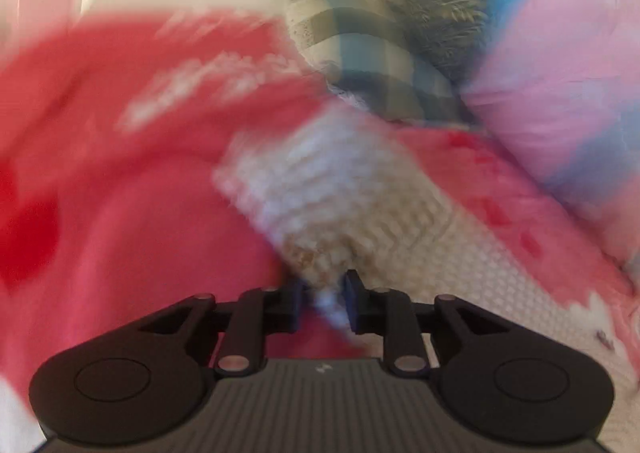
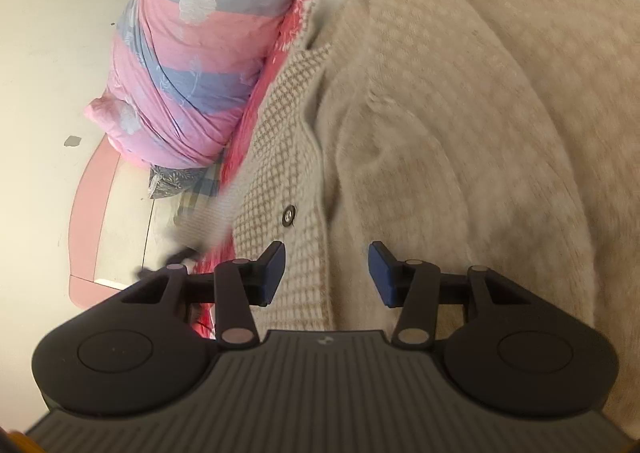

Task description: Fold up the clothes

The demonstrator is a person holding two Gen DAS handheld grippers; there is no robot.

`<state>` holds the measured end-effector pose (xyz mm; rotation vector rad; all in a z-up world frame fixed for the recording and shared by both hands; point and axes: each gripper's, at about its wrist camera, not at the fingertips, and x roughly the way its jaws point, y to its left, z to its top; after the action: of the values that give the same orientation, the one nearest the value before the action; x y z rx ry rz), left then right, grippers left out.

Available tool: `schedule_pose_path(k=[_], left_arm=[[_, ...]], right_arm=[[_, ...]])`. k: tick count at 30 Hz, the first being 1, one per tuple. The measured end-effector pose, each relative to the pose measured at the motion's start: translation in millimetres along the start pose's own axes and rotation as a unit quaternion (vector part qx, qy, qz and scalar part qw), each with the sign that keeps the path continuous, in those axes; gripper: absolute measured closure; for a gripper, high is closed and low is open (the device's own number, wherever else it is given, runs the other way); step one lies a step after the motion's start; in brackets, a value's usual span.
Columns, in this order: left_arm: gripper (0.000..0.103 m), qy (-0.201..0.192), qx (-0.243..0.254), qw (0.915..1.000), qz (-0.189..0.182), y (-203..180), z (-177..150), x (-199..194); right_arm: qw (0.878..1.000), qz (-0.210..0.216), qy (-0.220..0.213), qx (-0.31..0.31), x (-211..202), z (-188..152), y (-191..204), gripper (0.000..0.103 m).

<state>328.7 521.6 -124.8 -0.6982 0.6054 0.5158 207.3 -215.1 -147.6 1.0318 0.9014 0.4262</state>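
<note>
Left gripper: your left gripper point(image 1: 325, 295) has its jaws drawn in narrow, pinching a ribbed cream cuff point(image 1: 320, 197) of the knit garment between the pads; the whole left wrist view is smeared with motion blur.
Right gripper: your right gripper point(image 2: 327, 273) stands with its jaws well apart, holding nothing; the fabric lies between and beyond the blue pads point(image 2: 276, 265), but the pads do not press on it.
Clothes: the beige cardigan point(image 2: 460, 113) fills the right side of your right wrist view, fluffy on one side, with a checked-weave front band point(image 2: 280, 157) running up the middle.
Button: one dark round button point(image 2: 289, 215) sits on that band, just beyond your right gripper's left pad.
Bedding: a red patterned bedsheet point(image 1: 120, 173) lies under the garment.
Quilt: a rolled pink and blue quilt point(image 2: 188, 65) lies beside the cardigan.
Other cloth: a plaid fabric point(image 1: 360, 49) shows near the quilt, too blurred to say more.
Floor: pale floor point(image 2: 48, 53) beyond the bed edge.
</note>
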Motion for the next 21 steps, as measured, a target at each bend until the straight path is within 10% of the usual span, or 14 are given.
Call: schedule_pose_path(k=[4,8,13,17,21], left_arm=[[0.071,-0.025,-0.087,0.9959,-0.008,25.5,8.3,-27.4],[0.056,-0.045,-0.028,0.9985,0.014,16.8,12.8,-79.7],[0.048,0.009,0.08,0.9941,-0.072,-7.4,-38.7,-159.7],[0.043,0.044,0.196,0.9696,-0.14,-37.0,-122.1,-226.9],[0.037,0.02,0.308,0.9275,-0.211,-64.8,-214.4,-290.2]], right_arm=[[1.0,-0.008,-0.005,-0.024,-12.1,-6.3,9.3,0.054],[0.998,-0.016,-0.019,-0.063,-23.8,-13.5,21.9,0.054],[0.994,-0.01,-0.019,-0.11,-33.5,-28.1,37.8,0.054],[0.987,-0.027,-0.015,-0.156,-38.4,-44.7,50.8,0.054],[0.973,-0.069,-0.024,-0.22,-50.4,-67.5,60.7,0.054]])
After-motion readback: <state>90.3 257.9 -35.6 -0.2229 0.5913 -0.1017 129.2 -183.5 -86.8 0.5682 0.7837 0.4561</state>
